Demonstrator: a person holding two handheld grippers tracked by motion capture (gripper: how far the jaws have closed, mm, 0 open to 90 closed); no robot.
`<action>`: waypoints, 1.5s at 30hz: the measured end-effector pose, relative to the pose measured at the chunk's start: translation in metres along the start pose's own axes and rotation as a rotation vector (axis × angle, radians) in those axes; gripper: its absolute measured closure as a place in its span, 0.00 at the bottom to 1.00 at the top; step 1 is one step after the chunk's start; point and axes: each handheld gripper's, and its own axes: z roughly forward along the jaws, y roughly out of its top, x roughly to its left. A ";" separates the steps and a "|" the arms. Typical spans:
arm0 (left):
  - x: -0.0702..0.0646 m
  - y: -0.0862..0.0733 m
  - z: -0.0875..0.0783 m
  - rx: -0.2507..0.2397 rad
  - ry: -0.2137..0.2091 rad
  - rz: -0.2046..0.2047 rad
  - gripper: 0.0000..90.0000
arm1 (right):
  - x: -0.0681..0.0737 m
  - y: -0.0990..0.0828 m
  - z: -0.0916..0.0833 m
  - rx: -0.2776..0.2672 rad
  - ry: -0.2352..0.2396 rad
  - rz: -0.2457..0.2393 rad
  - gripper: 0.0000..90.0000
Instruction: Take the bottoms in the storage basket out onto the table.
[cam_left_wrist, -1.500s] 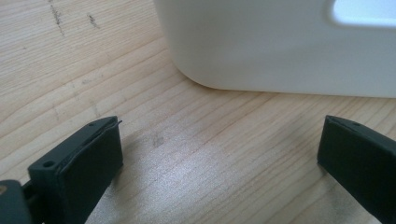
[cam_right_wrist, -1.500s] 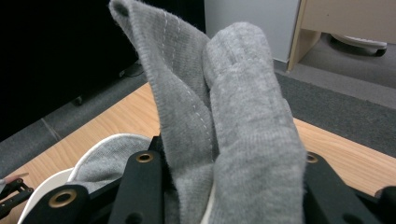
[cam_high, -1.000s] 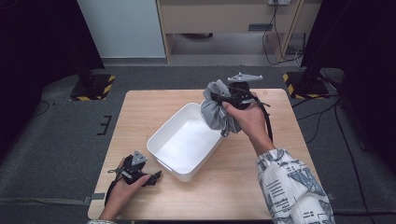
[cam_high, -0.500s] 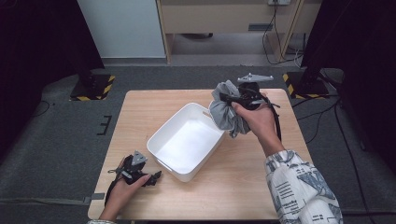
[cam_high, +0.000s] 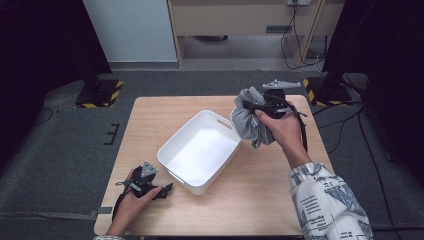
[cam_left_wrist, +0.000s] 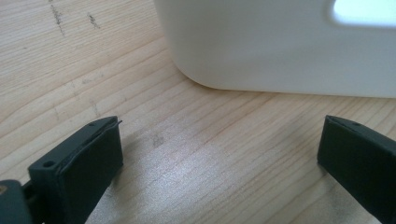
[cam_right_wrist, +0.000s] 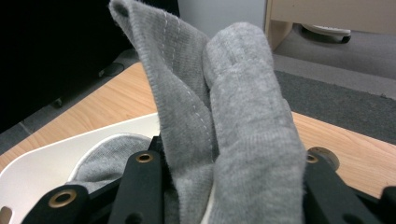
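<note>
A bunched grey cloth (cam_high: 248, 122) hangs in the air at the right side of the table, clamped in my right gripper (cam_high: 257, 107). Seen from the right gripper view, the grey cloth (cam_right_wrist: 243, 126) stands up in folds between the two black jaws, which press on it from both sides. A white plastic bin (cam_high: 200, 150) sits at the table's middle with nothing inside it; the cloth hangs beside its right rim. My left gripper (cam_high: 165, 190) rests low at the front left, jaws wide apart and empty, facing the white bin's wall (cam_left_wrist: 280, 46).
The light wooden table (cam_high: 280, 200) has bare board in front of and to the right of the bin. Grey carpet surrounds it, with a wooden cabinet (cam_high: 240, 20) and trailing cables behind. Black stands with yellow-striped feet (cam_high: 97, 92) flank the back corners.
My right gripper has carried the grey cloth rightward and slightly back, away from over the bin's corner. The left gripper has stayed still.
</note>
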 end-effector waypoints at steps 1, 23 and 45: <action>0.000 0.000 0.000 0.000 0.000 0.000 0.00 | -0.002 -0.001 -0.001 -0.002 -0.002 0.001 0.68; -0.001 -0.001 -0.001 -0.002 0.000 -0.001 0.00 | -0.025 -0.015 -0.015 -0.001 -0.032 0.019 0.68; -0.001 -0.001 -0.001 -0.002 0.000 -0.001 0.00 | -0.060 -0.052 -0.026 0.019 -0.090 0.065 0.68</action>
